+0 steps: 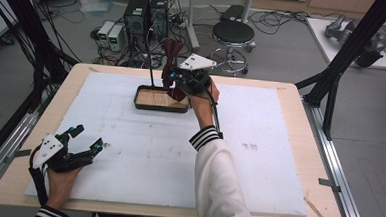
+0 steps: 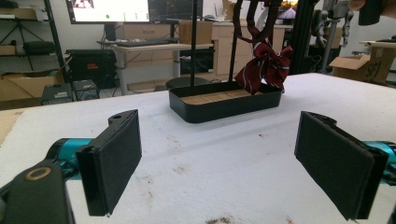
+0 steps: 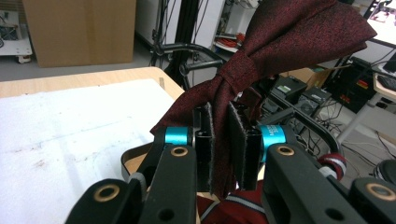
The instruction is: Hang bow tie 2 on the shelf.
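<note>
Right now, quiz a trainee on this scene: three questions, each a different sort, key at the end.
1. True or false: the right tool is shut on the dark red bow tie.
2. The left tool is: A) open above the white mat, B) clamped on the tray, C) holding a striped bow.
3. Fill in: the striped bow tie hangs over the black ____.

Key: 1 true; 2 A; 3 tray.

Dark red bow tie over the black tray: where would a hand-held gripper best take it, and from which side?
At a wing beside the knot, where the right hand-held gripper pinches the dark red bow tie now. The wing is thin, flat fabric that fits between shut pads, while the knot is bulky. Coming from the person's side seems best, since the stand's rods rise at the black tray's far side.
</note>
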`<state>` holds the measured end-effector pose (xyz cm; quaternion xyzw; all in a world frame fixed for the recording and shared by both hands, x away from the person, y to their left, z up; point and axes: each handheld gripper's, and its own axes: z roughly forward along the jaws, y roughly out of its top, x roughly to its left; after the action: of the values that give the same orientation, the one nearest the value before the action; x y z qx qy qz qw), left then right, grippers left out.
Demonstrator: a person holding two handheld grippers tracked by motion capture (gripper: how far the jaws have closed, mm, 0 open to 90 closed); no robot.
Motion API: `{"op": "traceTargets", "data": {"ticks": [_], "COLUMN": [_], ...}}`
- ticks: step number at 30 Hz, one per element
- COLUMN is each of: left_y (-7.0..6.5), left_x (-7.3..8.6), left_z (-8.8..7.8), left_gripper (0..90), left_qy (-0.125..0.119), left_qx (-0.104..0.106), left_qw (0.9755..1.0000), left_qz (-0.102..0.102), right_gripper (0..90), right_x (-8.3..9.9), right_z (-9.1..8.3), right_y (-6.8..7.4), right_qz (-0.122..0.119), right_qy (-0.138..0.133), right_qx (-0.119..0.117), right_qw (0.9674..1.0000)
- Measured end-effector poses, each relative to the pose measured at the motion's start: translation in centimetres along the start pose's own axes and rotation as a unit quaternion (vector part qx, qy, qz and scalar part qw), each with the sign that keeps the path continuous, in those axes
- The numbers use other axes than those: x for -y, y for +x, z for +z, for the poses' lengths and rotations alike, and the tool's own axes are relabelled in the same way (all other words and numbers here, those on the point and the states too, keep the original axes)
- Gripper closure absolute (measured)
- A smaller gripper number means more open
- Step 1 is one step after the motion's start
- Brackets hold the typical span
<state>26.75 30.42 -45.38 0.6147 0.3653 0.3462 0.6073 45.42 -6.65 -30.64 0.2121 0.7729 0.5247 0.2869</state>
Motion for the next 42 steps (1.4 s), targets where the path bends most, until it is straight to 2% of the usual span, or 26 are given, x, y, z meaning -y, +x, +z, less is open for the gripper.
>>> {"op": "traceTargets", "data": {"ticks": [8, 11, 18, 27, 42], "left_y": [0.0, 0.0, 0.0, 0.0, 0.0], "left_x": [0.0, 0.0, 0.0, 0.0, 0.0], "left_z": [0.0, 0.0, 0.0, 0.0, 0.0], "left_gripper": [15.2, 15.2, 15.2, 15.2, 15.2], "left_qy": [0.0, 0.0, 0.001, 0.001, 0.0], "left_qx": [0.0, 0.0, 0.0, 0.0, 0.0], "left_qw": [1.0, 1.0, 1.0, 1.0, 1.0], "left_qz": [0.0, 0.0, 0.0, 0.0, 0.0], "right_gripper": [81.1, 80.9, 80.7, 80.5, 80.5], "right_x": [-0.7, -0.8, -0.1, 0.4, 0.8], "right_z": [0.1, 0.1, 0.2, 0.3, 0.5], "right_y": [0.0, -0.1, -0.9, -1.3, -1.2], "right_qz": [-0.004, -0.004, 0.013, 0.026, 0.049], "right_qy": [-0.003, -0.004, 0.021, 0.054, 0.09], "right_qx": [-0.005, 0.002, 0.019, 0.029, 0.02], "right_qw": [1.0, 1.0, 0.9995, 0.9978, 0.9945]}}
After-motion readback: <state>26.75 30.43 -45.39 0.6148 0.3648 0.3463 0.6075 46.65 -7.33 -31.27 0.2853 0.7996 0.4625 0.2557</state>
